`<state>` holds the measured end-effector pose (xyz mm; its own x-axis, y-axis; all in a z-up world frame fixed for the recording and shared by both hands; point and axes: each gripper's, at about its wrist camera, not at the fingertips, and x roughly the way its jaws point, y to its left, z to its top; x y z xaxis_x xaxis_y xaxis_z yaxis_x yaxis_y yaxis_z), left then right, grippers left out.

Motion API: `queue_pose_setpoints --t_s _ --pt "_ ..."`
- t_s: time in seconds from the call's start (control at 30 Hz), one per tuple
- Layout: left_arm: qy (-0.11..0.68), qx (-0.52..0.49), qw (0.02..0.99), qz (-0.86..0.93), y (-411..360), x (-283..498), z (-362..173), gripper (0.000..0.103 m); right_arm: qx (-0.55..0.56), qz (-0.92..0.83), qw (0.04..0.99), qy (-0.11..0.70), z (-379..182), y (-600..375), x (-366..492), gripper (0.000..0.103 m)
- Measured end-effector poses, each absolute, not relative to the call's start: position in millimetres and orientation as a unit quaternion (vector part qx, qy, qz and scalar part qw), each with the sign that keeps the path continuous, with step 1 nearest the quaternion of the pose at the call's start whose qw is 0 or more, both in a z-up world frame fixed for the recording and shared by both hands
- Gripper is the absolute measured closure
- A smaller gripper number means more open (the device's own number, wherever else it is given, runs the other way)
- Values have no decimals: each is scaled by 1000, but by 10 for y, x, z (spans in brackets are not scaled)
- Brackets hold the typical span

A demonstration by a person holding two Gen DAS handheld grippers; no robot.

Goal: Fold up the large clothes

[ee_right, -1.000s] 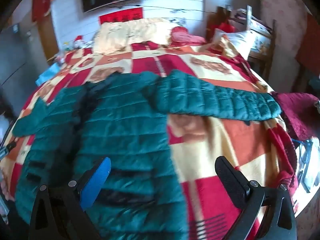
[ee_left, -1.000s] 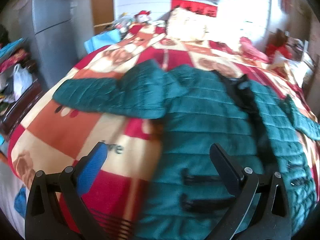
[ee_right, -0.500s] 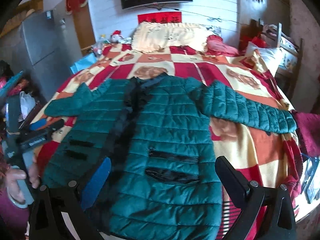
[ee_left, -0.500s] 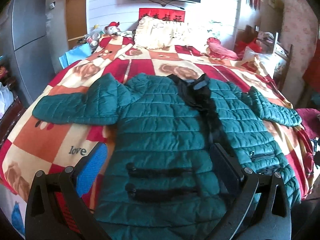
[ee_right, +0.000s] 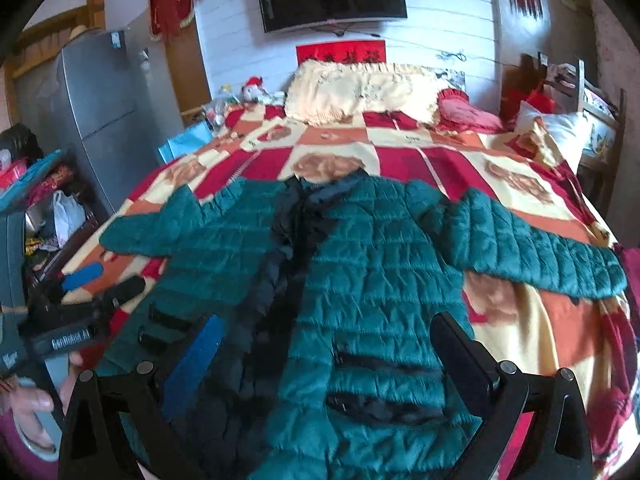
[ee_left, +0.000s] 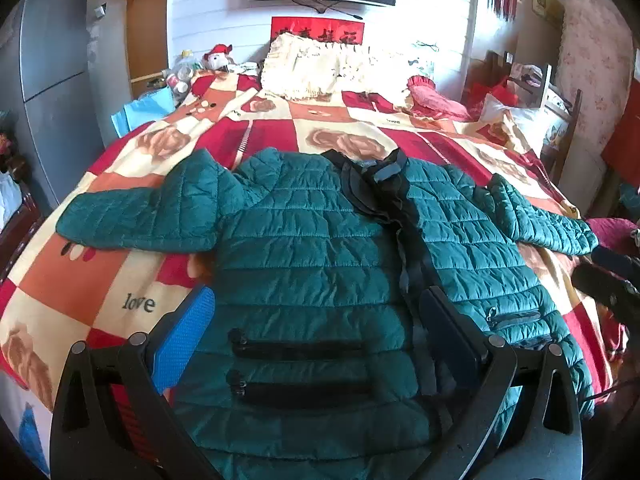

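While the jacket (ee_left: pixel 304 248) lies flat, both tongs (ee_left: pixel 316 320) (ee_right: pixel 332 344) gape empty.

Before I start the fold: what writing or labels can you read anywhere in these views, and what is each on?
"love": on a cream square of the blanket.
"GenRobot.AI": white lettering on the left gripper body.
Red banner above the bed: gold characters, too blurred to read.
Sticker on the fridge: too small to read.

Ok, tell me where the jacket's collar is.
The black collar sits at the far end of the green jacket, toward the cream pillow, centred between the two spread sleeves on the checked blanket.
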<state>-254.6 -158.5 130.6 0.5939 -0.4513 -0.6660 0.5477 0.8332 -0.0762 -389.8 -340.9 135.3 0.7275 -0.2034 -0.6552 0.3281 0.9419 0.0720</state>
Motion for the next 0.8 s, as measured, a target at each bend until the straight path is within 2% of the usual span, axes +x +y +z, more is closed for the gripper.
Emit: queue_pose_setpoints --t_s 0.37,0.8 --pt "356 63 890 -276 -1715 -2458 1227 1 102 -137 927 334 1296 -3689 -3451 0" --pt "371 63 880 -289 -1888 -2478 1066 1 183 -63 915 353 949 -3775 -3223 0"
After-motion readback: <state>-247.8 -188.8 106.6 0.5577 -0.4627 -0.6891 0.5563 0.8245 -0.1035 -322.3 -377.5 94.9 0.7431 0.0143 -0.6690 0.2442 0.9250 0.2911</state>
